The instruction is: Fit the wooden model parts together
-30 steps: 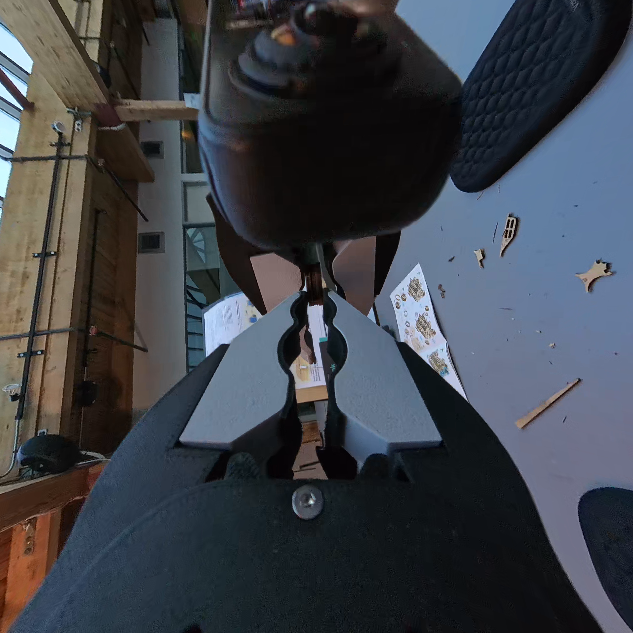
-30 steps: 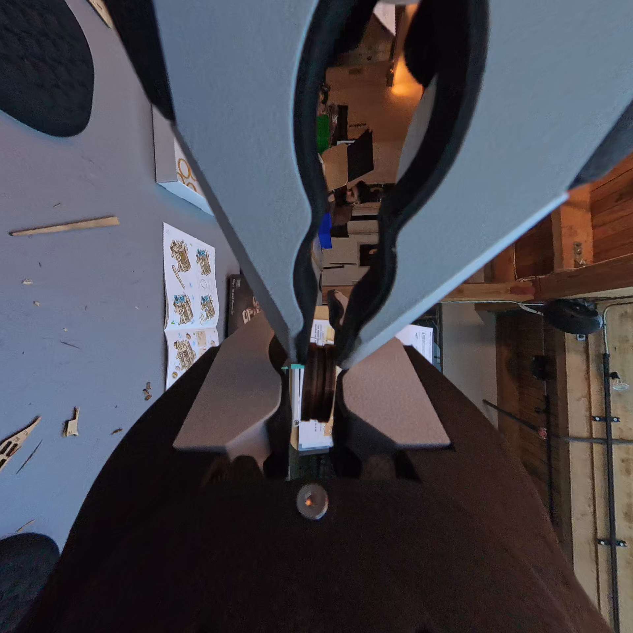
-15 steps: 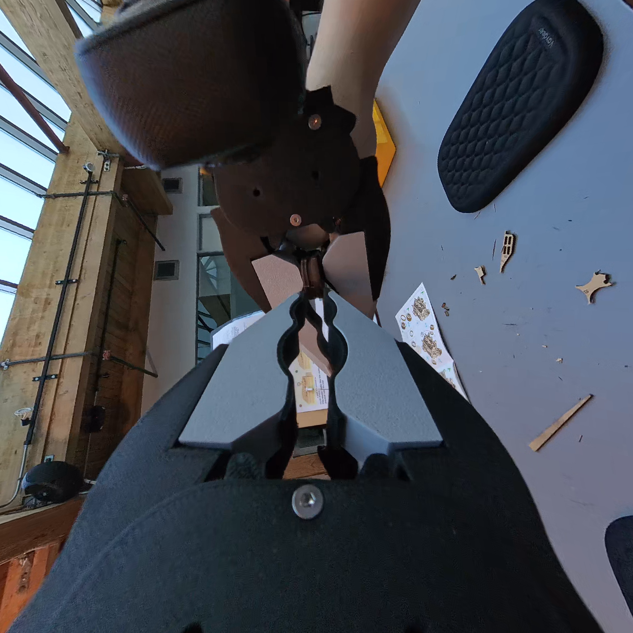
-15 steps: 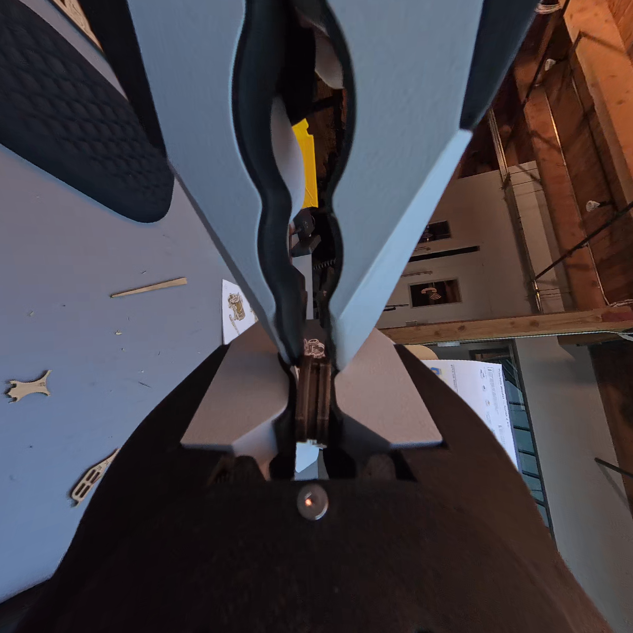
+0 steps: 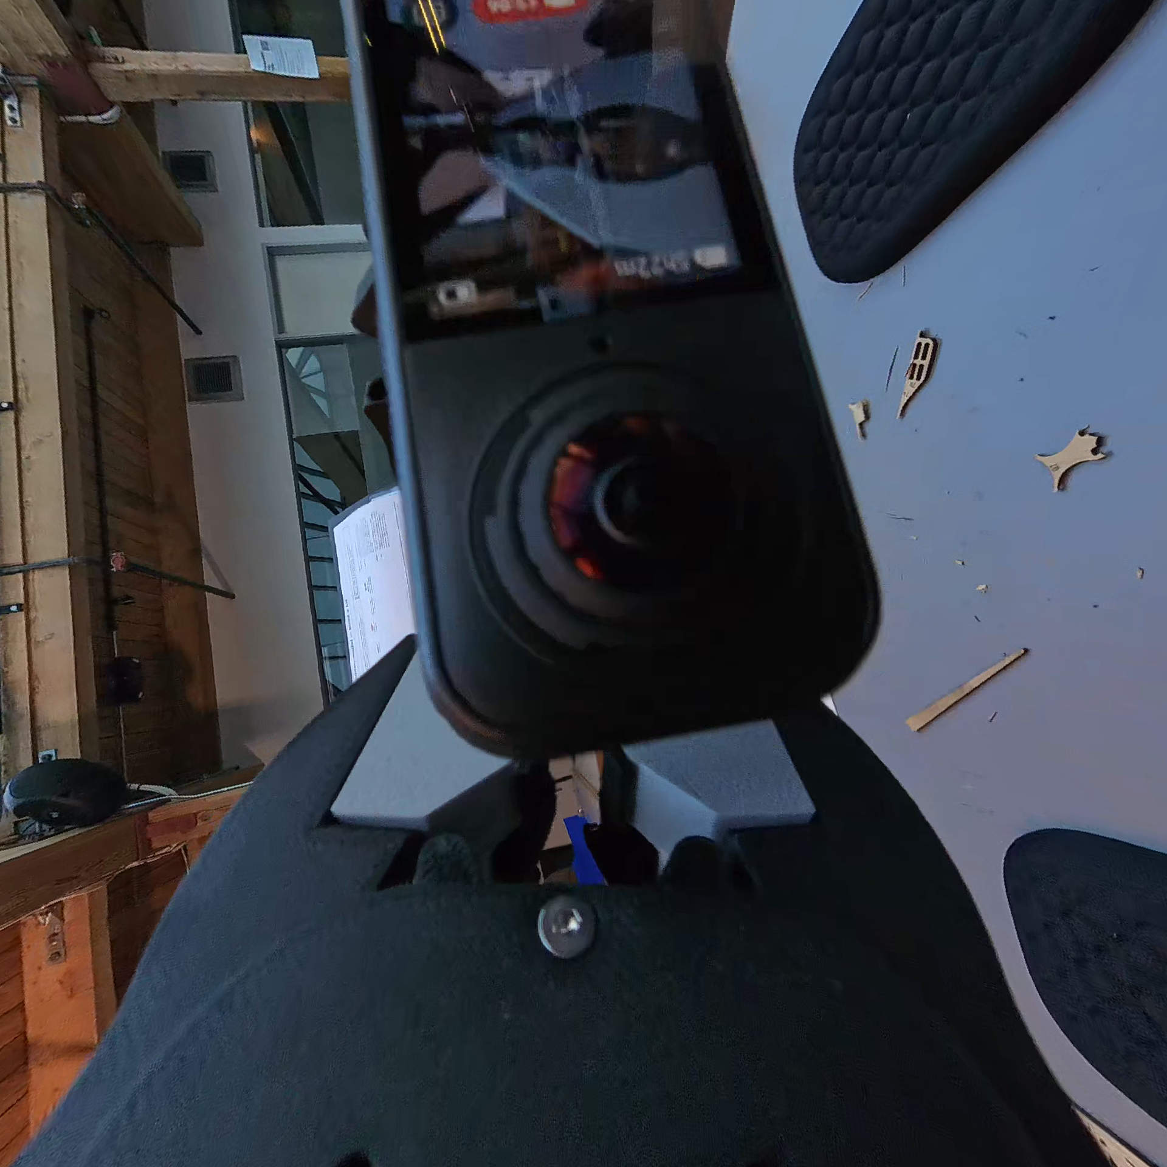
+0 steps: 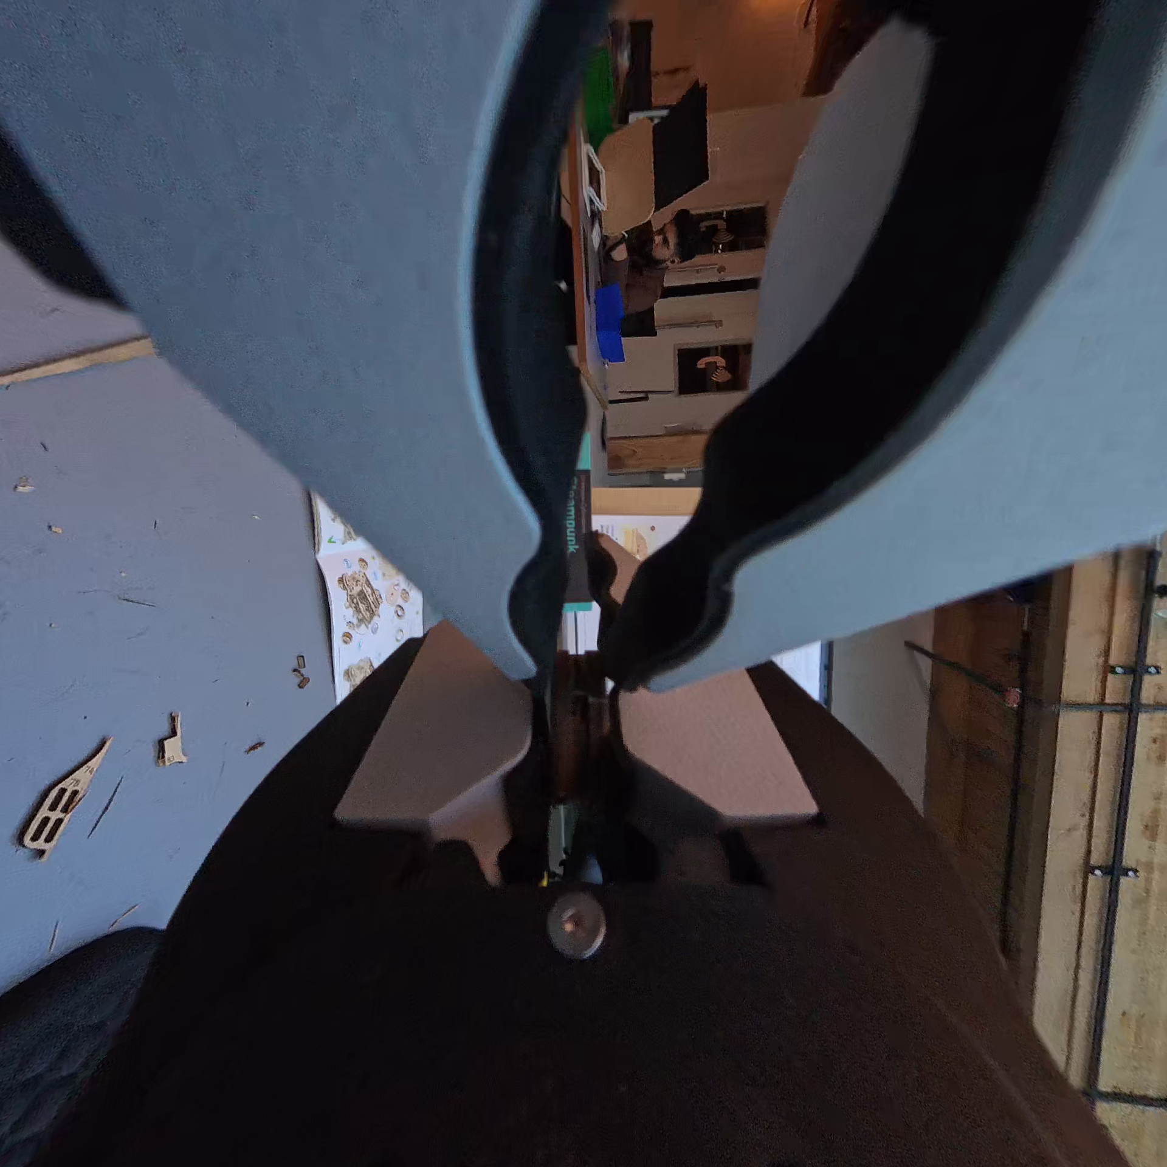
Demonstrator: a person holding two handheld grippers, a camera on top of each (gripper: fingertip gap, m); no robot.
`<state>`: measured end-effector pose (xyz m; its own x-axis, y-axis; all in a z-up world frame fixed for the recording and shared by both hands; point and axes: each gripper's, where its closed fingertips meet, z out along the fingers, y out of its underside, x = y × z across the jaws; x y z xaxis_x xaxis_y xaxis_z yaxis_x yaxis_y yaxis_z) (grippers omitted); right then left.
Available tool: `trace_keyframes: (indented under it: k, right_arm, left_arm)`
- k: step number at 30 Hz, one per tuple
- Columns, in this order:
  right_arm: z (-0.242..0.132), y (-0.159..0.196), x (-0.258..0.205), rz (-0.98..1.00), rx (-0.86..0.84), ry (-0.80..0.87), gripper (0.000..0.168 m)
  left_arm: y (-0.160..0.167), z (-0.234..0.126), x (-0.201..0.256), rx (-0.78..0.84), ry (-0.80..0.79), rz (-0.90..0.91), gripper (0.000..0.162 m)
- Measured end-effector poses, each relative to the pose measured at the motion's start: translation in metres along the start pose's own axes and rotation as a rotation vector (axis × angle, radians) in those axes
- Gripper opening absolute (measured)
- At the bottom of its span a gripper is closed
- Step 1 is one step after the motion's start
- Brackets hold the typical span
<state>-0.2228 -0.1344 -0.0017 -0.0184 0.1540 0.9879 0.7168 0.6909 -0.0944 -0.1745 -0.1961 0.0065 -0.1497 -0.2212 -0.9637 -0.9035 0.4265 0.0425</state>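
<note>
In the left wrist view, the right claw's camera (image 5: pixel 631 492), a dark body with a round lens and a small screen above it, fills the middle and covers the tips of the left claw (image 5: pixel 578 777). Only the grey bases of the left claw's fingers (image 5: pixel 713 783) show beneath it, so I cannot tell how far they are closed or what they hold. To the right lies the grey counter (image 5: pixel 1042 568), scattered with wood scraps: a thin stick (image 5: pixel 966 689), a small slotted piece (image 5: pixel 917 374) and a star-shaped offcut (image 5: pixel 1071 456). A dark quilted pad (image 5: pixel 947 126) lies at the upper right.

In the right wrist view, the right claw (image 6: pixel 576 713) is closed narrowly on a dark wooden part (image 6: pixel 576 726), a stacked piece held edge-on between its fingers. The left claw's big grey fingers (image 6: pixel 316 252) reach down from above, their tips meeting at the top of that same part, with a wide gap higher up between them. On the counter at left are an instruction sheet (image 6: pixel 363 600), the slotted piece, and a small notched scrap (image 6: pixel 172 744).
</note>
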Motion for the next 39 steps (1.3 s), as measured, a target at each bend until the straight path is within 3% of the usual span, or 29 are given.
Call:
trace_keyframes:
  k: [1,7,13,18,21,22,26,35,39]
  right_arm:
    - [-0.001,-0.003,-0.001,0.013,0.035,-0.012,0.004]
    - [-0.014,-0.019,0.002,0.053,0.185,-0.012,0.004]
    - [-0.024,-0.038,-0.003,0.18,0.376,-0.136,0.002]
    - [-0.021,-0.035,-0.009,0.145,0.35,-0.131,0.005]
    - [-0.014,-0.027,-0.006,0.12,0.26,-0.089,0.029]
    - [-0.013,-0.026,-0.005,0.096,0.235,-0.067,0.029]
    - [-0.009,-0.017,0.005,0.018,0.114,0.025,0.027]
    - [-0.01,-0.018,0.01,0.033,0.103,0.044,0.019]
    - [-0.011,-0.017,0.011,0.003,0.091,0.052,0.007]
  left_arm:
    - [-0.002,0.0,0.0,0.021,-0.01,-0.005,0.005]
    - [-0.013,-0.009,-0.004,0.201,-0.091,0.018,0.007]
    - [-0.021,-0.015,-0.008,0.307,-0.21,0.137,0.008]
    - [-0.019,-0.012,-0.002,0.289,-0.201,0.144,0.007]
    - [-0.015,-0.008,0.0,0.224,-0.18,0.158,0.007]
    - [-0.013,-0.007,-0.001,0.195,-0.181,0.159,0.007]
    - [-0.009,-0.004,-0.002,0.112,-0.166,0.151,0.007]
    - [-0.007,-0.008,-0.006,0.104,-0.161,0.102,0.007]
    - [-0.01,-0.013,-0.007,0.131,-0.156,0.083,0.007]
